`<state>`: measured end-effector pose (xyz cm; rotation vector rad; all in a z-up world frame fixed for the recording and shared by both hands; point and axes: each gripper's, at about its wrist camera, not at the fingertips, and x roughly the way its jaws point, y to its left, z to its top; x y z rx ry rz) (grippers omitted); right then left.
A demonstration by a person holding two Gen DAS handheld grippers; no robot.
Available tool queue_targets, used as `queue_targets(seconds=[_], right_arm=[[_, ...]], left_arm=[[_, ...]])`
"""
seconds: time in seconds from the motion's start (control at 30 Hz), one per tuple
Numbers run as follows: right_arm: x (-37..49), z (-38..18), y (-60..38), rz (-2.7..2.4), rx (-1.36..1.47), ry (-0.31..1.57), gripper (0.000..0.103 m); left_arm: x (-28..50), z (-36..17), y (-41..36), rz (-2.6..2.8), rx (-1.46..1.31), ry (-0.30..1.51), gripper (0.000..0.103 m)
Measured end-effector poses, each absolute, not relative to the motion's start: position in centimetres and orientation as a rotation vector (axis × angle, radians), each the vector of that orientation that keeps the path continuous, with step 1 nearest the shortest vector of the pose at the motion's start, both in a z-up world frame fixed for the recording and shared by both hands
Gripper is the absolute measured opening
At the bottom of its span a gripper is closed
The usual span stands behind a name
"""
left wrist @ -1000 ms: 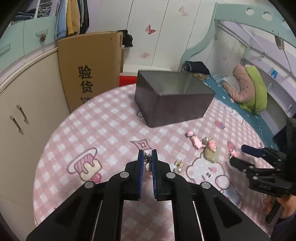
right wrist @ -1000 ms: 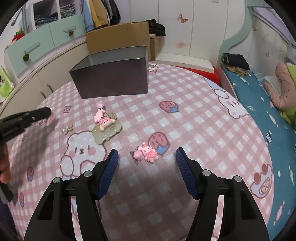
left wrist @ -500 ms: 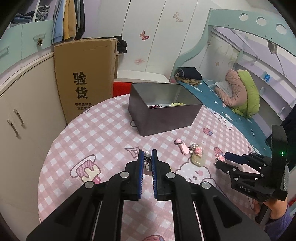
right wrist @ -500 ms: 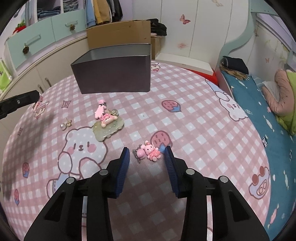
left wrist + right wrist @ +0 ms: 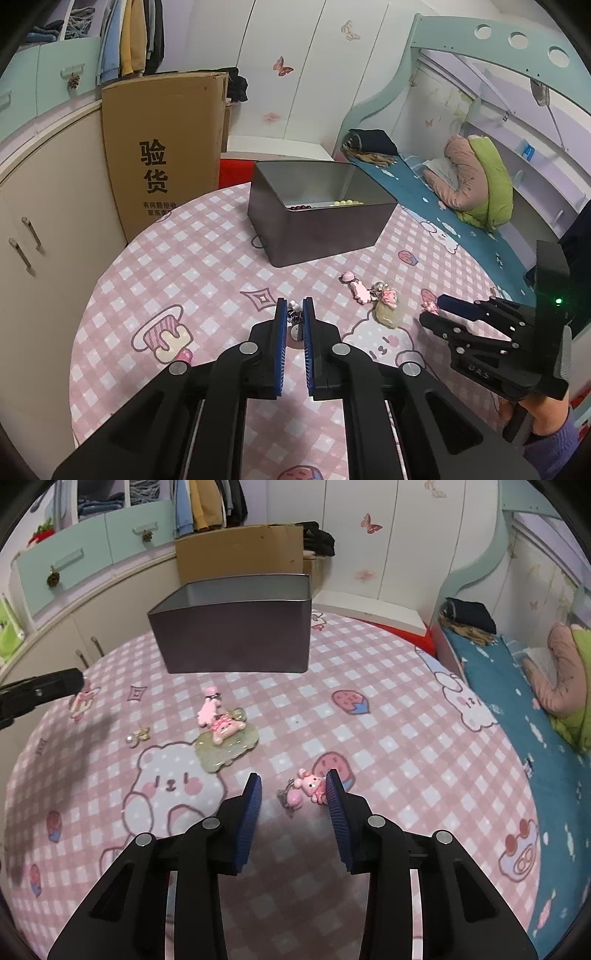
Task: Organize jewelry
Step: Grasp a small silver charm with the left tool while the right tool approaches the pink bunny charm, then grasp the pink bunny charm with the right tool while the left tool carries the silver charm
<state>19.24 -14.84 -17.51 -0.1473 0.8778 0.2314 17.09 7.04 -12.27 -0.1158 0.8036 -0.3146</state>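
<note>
My left gripper (image 5: pixel 294 308) is shut on a small silver earring with a pearl (image 5: pixel 295 320) and holds it above the pink checked tablecloth (image 5: pixel 192 266). The dark metal box (image 5: pixel 317 236) stands beyond it with bead strings inside. My right gripper (image 5: pixel 293 781) is open, low over the table, its fingers on either side of a pink bunny charm (image 5: pixel 308 788). A pink charm cluster on a pale green piece (image 5: pixel 223 740) and a pearl earring (image 5: pixel 137 735) lie to its left. The right gripper also shows in the left wrist view (image 5: pixel 436 310).
A cardboard box (image 5: pixel 166 155) leans behind the table at the left, against cream cabinets (image 5: pixel 44 206). A bed with a teal sheet (image 5: pixel 443 206) runs along the right. The round table's edge (image 5: pixel 509 746) curves close on the right.
My left gripper has risen with the earring, so the box's inside shows. My right gripper narrowed around the bunny charm, then widened a little, and moved closer to it.
</note>
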Motion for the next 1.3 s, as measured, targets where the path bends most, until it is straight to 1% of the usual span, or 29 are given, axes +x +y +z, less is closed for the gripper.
queue_targets(seconds=[0.17, 0.47, 0.53, 0.8, 1.1, 1.3], right_arm=[[19.1, -17.5, -15.1, 0.194, -0.183, 0.874, 0.019], [18.2, -17.7, -16.1, 0.194, -0.127, 0.890, 0.020], [18.3, -17.8, -16.4, 0.210, -0.097, 0.899, 0.013], [18.0, -16.9, -16.6, 0.248, -0.058, 0.880, 0.012], [19.5, -10.3, -17.0, 0.289, -0.005, 0.765, 0.012], [21.7, -6.9, -16.2, 0.331, 0.011, 0.720, 0.012]], left_arm=[[17.1, -12.0, 7.0, -0.324, -0.121, 0.800, 0.007], [17.1, -11.9, 6.9, -0.340, -0.125, 0.803, 0.007], [17.1, -11.8, 6.9, -0.344, -0.129, 0.803, 0.007], [16.9, -10.9, 6.0, -0.411, -0.133, 0.796, 0.007], [18.1, -6.5, 4.1, -0.515, -0.118, 0.735, 0.007], [21.2, -4.9, 2.9, -0.563, -0.123, 0.751, 0.007]])
